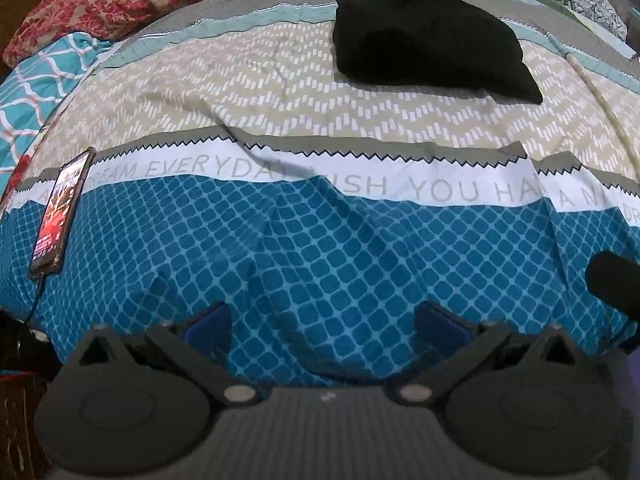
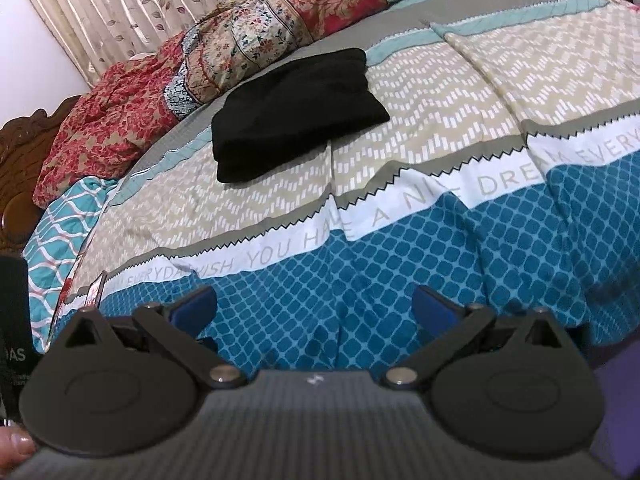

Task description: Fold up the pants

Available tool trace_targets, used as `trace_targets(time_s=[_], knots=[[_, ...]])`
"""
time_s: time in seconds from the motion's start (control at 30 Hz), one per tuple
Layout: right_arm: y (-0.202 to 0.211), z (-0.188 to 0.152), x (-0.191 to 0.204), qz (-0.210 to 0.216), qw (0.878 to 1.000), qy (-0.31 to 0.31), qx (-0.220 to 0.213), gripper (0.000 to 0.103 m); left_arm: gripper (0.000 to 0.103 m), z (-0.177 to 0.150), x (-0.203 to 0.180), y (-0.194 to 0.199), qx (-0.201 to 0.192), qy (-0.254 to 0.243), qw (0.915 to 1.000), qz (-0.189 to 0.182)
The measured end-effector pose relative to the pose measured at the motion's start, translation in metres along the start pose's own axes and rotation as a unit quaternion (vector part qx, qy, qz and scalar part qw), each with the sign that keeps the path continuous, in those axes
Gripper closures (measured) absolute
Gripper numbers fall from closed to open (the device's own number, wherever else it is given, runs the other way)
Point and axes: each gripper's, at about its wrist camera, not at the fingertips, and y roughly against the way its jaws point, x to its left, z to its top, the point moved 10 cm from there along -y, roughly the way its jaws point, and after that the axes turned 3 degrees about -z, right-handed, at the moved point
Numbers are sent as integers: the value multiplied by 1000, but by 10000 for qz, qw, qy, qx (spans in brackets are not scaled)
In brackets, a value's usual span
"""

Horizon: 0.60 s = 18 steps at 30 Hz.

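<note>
Both tongs, left gripper (image 1: 322,320) and right gripper (image 2: 316,308), spread wide and empty over the bed's (image 1: 320,272) near edge; black pants (image 1: 424,36) lie folded near the far edge, so folding looks done.

Black pants (image 1: 424,36) – soft matt cloth, bedsheet (image 1: 320,240) – smooth printed fabric, phone (image 1: 60,212) w/ glossy screen

Item count: one folded black pants bundle (image 1: 428,36) at 12 o'clock on the bed (image 1: 320,240); one phone (image 1: 60,216) at 9 o'clock; two tools, left tool (image 1: 322,320) and right tool (image 2: 316,308); one patterned bedspread (image 2: 400,248).
</note>
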Motion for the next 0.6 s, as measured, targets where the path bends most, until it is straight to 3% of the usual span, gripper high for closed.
trace_targets(time_s=[0.6], knots=[[2,0,-2,39,10000,47,4,0,0,4,9,5,-128,51,9997,198]])
